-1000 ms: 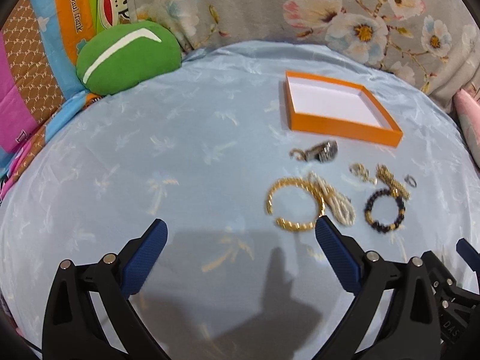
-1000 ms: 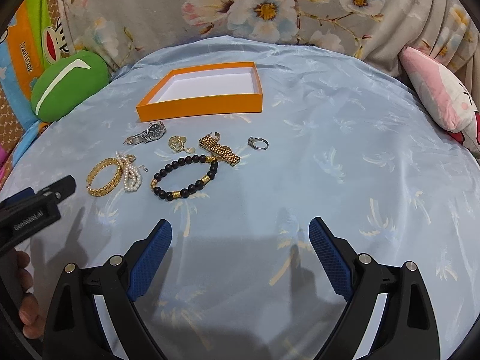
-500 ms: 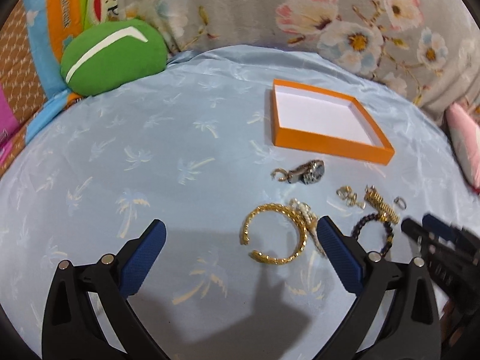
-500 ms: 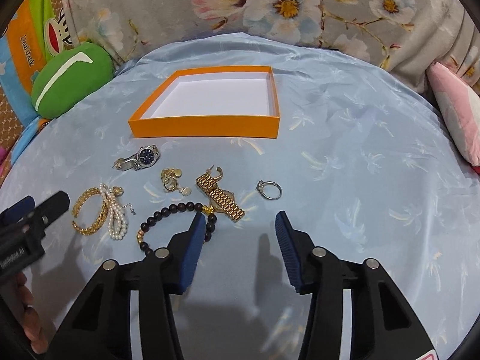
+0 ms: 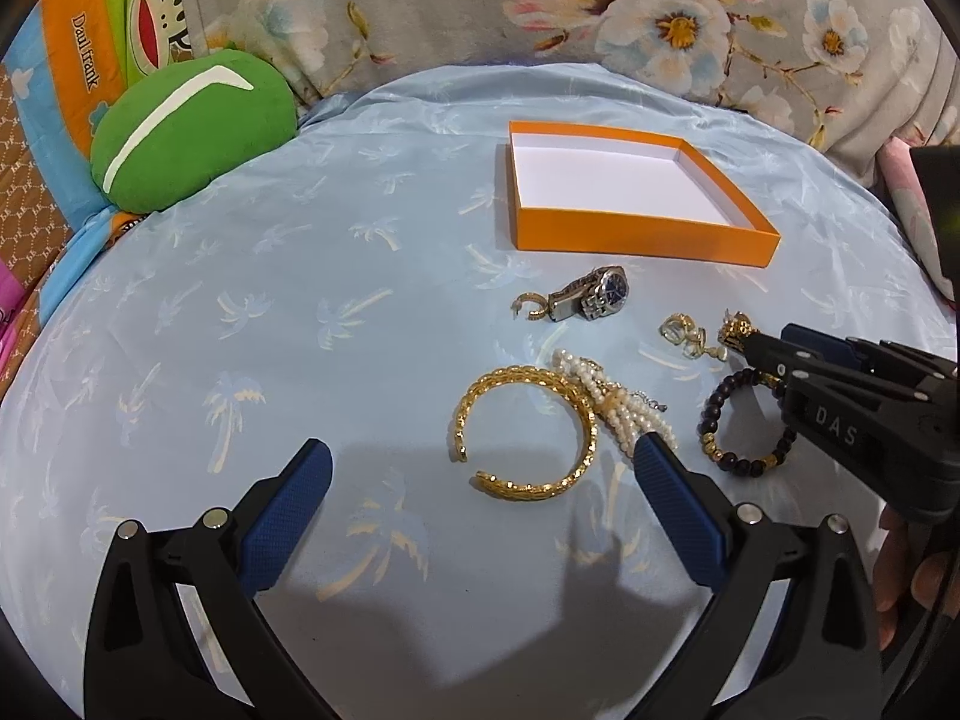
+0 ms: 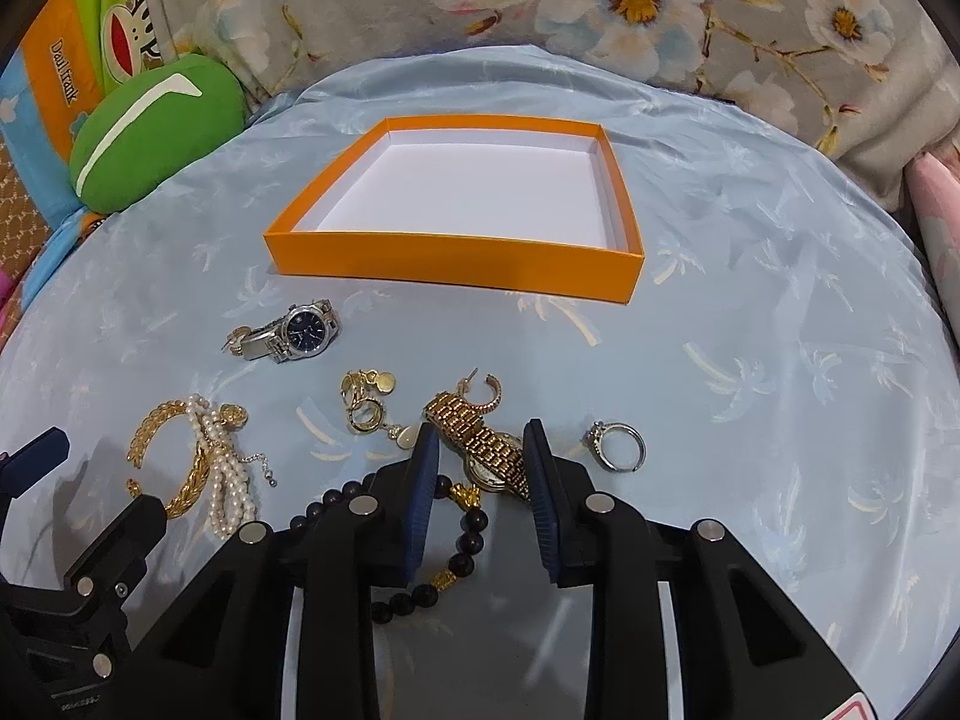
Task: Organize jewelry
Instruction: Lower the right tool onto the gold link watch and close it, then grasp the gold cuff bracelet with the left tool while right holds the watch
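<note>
On the light-blue palm-print bedsheet (image 6: 750,312), one empty orange cardboard box (image 6: 456,252) lies beyond the right hand-held gripper (image 6: 480,468), angled downward, whose jaws are closing around one gold link watch (image 6: 480,441) without yet pressing it, while the left hand-held gripper (image 5: 480,480) hovers wide open just short of one gold twisted bangle (image 5: 522,432).

Both grippers are built the same: chunky black plastic frames with round silver screws and finger pads (image 6: 423,480) covered in ribbed blue rubber. White "DAS" lettering is stamped on the right gripper (image 5: 762,348), and a bit of red-and-white sticker is seen near its camera.
</note>
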`<action>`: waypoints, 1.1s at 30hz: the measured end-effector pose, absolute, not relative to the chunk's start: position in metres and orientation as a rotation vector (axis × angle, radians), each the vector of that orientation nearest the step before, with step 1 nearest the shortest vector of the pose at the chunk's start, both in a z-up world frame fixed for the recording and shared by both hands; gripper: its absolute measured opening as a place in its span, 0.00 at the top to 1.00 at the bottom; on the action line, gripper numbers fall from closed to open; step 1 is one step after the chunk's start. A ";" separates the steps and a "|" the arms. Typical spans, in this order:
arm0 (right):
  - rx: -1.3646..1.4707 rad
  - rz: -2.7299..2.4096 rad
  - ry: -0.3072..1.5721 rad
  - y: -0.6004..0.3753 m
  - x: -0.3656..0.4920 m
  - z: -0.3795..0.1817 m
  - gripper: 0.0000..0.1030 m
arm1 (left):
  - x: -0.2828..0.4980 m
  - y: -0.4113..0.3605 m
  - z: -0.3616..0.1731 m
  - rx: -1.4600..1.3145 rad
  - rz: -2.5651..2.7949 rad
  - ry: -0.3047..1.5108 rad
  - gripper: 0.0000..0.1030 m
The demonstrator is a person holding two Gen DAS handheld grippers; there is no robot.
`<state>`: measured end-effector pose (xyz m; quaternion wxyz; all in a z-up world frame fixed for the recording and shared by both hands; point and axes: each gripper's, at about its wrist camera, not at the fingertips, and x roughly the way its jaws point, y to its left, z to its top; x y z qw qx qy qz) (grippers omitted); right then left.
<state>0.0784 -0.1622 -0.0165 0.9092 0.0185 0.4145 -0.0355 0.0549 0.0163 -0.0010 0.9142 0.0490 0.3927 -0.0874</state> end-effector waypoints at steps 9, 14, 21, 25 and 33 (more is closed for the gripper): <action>0.027 -0.047 0.876 -0.165 0.094 -0.022 0.75 | 0.058 0.018 -0.005 0.091 -0.178 0.826 0.05; 0.049 -0.051 0.873 -0.168 0.084 -0.022 0.79 | 0.060 0.019 -0.007 0.086 -0.177 0.838 0.05; 0.080 -0.112 0.841 -0.178 0.049 -0.020 0.79 | 0.063 0.017 -0.010 0.103 -0.169 0.853 0.05; 0.129 -0.133 0.830 -0.187 0.030 -0.020 0.79 | 0.066 0.016 -0.011 0.112 -0.152 0.852 0.05; 0.209 -0.168 0.793 -0.204 0.009 -0.018 0.79 | 0.073 0.008 -0.016 0.148 -0.160 0.886 0.19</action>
